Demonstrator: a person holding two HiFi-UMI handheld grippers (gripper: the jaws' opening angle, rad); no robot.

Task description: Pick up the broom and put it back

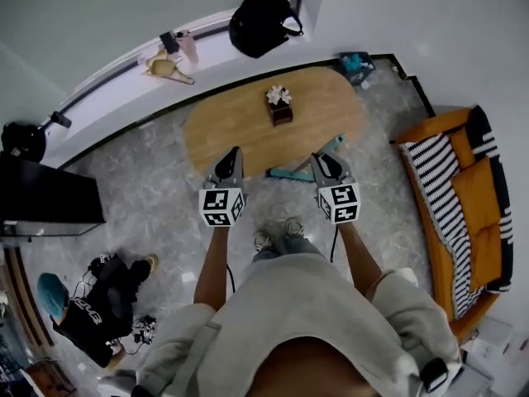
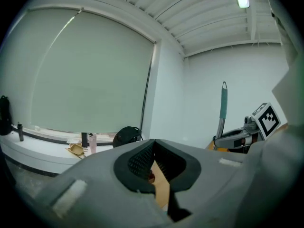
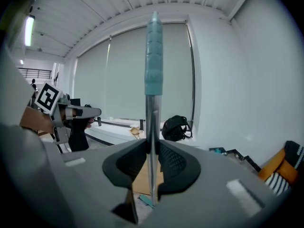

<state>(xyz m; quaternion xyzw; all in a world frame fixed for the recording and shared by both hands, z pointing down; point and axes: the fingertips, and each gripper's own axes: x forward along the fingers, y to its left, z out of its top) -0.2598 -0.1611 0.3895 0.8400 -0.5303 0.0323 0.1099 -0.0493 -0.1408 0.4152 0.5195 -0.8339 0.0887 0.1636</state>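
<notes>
Over the grey stone floor (image 1: 149, 213) I held both grippers out toward twelve o'clock, side by side and well apart. The right gripper (image 3: 153, 151) had its jaws drawn almost together, pads clamped on the thin metal shaft of the broom (image 3: 153, 56). The left gripper (image 2: 153, 142) had its jaws closed tip to tip with nothing between them. Only table wood showed through the gap below the tips.

The broom stood upright in the right jaws. Its shaft was bare silver, topped by a pale teal grip well above the pads, and a teal piece of its head showed below them.

For room, the oval wooden table (image 1: 240, 131) lay at twelve o'clock, just past the fingertips. An orange sofa (image 1: 475, 193) with a striped throw ran along three o'clock. A seated person (image 1: 91, 308) was at eight o'clock. A black bag (image 1: 260, 25) sat on the white ledge (image 1: 116, 81) beyond the table. Bare floor showed at ten o'clock, between table and ledge.
</notes>
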